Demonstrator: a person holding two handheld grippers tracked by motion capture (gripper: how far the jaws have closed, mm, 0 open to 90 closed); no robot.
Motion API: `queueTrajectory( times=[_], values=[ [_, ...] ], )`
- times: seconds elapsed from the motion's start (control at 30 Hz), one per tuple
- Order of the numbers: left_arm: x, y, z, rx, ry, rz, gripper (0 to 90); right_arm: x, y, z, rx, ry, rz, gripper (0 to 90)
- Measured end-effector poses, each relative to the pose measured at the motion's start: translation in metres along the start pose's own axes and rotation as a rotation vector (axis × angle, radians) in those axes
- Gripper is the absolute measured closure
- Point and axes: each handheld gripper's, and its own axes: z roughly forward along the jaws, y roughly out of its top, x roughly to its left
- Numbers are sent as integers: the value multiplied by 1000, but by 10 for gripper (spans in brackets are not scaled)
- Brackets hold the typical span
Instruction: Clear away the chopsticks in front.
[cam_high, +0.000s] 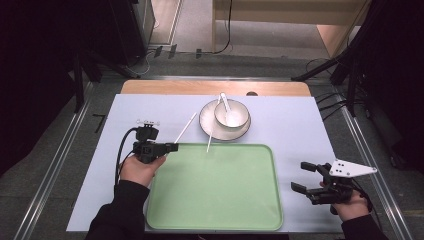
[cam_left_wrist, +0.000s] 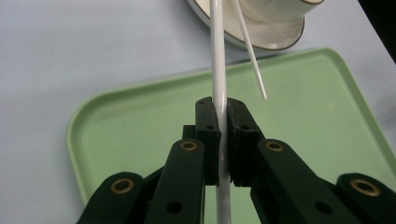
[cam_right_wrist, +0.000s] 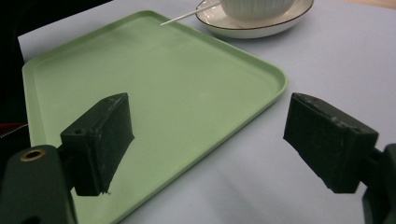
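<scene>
Right gripper (cam_high: 303, 176) idle beside tray (cam_high: 215, 220), jaws spread, nothing between. Left gripper (cam_high: 175, 147) clamped on white chopstick (cam_high: 186, 127) at tray's far-left corner; second chopstick (cam_high: 210, 141) leans off saucer (cam_high: 206, 121). Advice: keep squeeze firm, lower stick flat onto tray before letting go.

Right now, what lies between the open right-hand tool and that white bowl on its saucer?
In the high view, between the right tool and the bowl lie the green tray's far right corner and bare pale blue table cover.
</scene>
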Motion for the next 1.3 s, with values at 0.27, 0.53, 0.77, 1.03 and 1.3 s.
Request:
queueTrajectory(
  times=[0.27,0.53,0.77,1.03,1.3],
  values=[
    [1,-34,-6,24,-13,-41,859,1,1,1,1,6,-3,163],
    [-1,-60,-2,57,7,-64,857,1,2,4,6,9,-11,163],
    [3,-69,15,118,42,-77,854,1,3,5,8,15,-12,163],
    [5,-72,20,140,64,-81,852,1,3,5,6,14,-13,163],
    [5,-85,9,149,72,-95,849,1,3,4,6,13,-14,163]
  ],
)
